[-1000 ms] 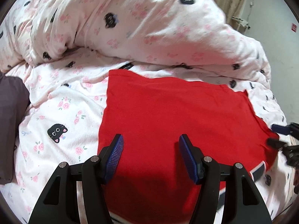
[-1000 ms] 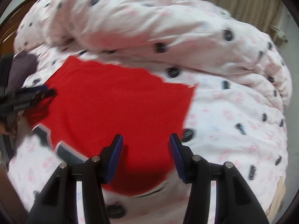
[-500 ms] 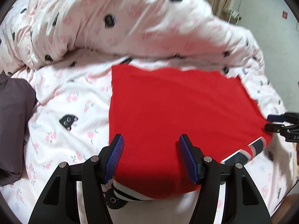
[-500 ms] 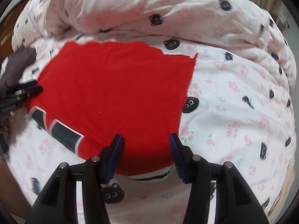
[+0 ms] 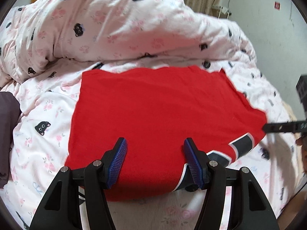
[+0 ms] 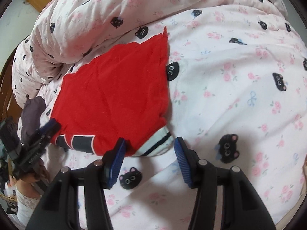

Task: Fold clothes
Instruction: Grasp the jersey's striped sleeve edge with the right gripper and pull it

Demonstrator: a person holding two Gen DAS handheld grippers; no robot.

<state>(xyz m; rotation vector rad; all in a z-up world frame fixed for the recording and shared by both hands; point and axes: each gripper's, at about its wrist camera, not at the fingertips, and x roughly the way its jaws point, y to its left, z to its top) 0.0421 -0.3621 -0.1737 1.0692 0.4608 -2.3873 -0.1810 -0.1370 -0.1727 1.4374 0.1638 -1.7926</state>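
A red garment (image 5: 163, 118) with navy-and-white striped trim lies folded flat on a bed (image 5: 44, 145) covered by a pink sheet printed with roses and black cats; a bunched duvet (image 5: 115, 25) in the same print is heaped along the far side. The left hand-held gripper (image 5: 155, 161) hovers over the garment's near edge, its blue pads spread wide and gripping nothing. The right hand-held gripper (image 6: 149, 160) sits at the garment's near right corner by the striped hem, also spread and empty. A dark grey cloth (image 5: 7, 134) lies at the left edge of the bed.
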